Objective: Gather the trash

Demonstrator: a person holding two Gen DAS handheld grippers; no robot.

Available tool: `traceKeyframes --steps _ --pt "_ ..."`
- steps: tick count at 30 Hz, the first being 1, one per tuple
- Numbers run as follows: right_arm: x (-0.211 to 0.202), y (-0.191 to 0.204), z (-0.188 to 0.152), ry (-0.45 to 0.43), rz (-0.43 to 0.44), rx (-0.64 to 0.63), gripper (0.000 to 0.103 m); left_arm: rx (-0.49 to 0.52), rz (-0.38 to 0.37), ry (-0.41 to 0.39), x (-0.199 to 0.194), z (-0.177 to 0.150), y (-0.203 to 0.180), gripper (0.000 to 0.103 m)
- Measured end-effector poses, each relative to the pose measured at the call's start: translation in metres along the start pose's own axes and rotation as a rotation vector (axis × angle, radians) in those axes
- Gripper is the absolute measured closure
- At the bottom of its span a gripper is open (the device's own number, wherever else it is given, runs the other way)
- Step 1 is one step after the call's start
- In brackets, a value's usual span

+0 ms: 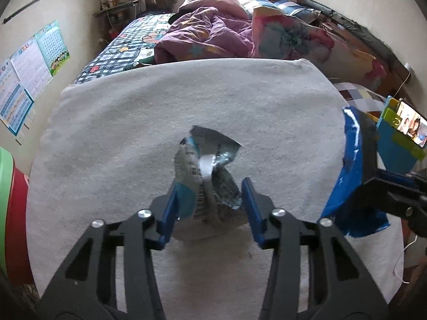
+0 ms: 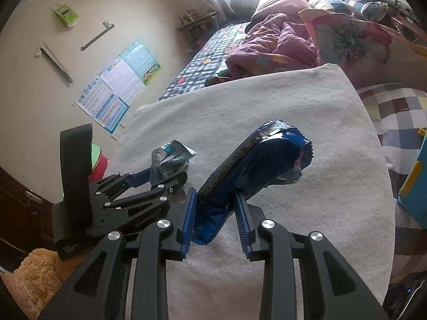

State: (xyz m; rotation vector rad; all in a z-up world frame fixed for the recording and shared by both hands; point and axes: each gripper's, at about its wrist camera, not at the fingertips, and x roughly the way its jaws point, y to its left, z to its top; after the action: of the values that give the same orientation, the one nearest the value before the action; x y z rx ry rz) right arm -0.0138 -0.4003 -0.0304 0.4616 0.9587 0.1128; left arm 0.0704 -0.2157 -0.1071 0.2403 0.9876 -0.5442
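Both grippers, L (image 1: 210, 208) & R (image 2: 213, 221), clamp wrappers on white towel (image 1: 160, 106), bed (image 1: 128, 42) behind.

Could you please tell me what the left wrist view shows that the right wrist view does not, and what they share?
Only the left wrist view: a phone with a lit screen in a mount at far right. Only the right wrist view: a green box and brackets on the wall, and a tan plush toy. Both: the white towel, the crumpled light blue wrapper in the left gripper, the dark blue bag in the right gripper, the bed and posters.
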Motion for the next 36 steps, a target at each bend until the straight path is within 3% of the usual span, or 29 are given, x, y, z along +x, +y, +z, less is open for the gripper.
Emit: traceKeyframes --steps 6,11,13,14,15,18,25,29,32,36 --pt "0.018 0.024 -0.005 0.078 0.015 -0.103 0.073 -0.049 -0.001 -0.028 -0.025 -0.008 0.007 0.073" --pt "0.036 0.031 -0.01 0.122 0.034 -0.11 0.072 -0.134 0.015 -0.045 -0.05 -0.025 0.031 0.073" --pt "0.042 0.03 -0.01 0.132 0.031 -0.1 0.062 -0.174 0.021 -0.042 -0.057 -0.032 0.041 0.073" --pt "0.044 0.03 -0.009 0.131 0.029 -0.092 0.047 -0.187 0.025 -0.044 -0.06 -0.036 0.044 0.073" --pt "0.043 0.031 -0.008 0.127 0.03 -0.088 0.039 -0.204 0.035 -0.047 -0.063 -0.041 0.049 0.073" --pt "0.046 0.036 -0.006 0.123 0.035 -0.085 0.037 -0.241 0.047 -0.047 -0.069 -0.051 0.059 0.073" --pt "0.052 0.036 0.003 0.082 0.013 -0.04 0.037 -0.26 0.056 -0.043 -0.076 -0.061 0.07 0.073" --pt "0.063 0.032 0.004 0.107 -0.015 -0.026 0.037 -0.253 0.048 -0.048 -0.078 -0.06 0.07 0.073" --pt "0.064 0.032 0.001 0.108 -0.01 -0.025 0.053 -0.236 0.041 -0.052 -0.08 -0.059 0.069 0.073" --pt "0.052 0.038 -0.001 0.069 0.001 -0.035 0.063 -0.236 0.035 -0.067 -0.085 -0.057 0.074 0.073"
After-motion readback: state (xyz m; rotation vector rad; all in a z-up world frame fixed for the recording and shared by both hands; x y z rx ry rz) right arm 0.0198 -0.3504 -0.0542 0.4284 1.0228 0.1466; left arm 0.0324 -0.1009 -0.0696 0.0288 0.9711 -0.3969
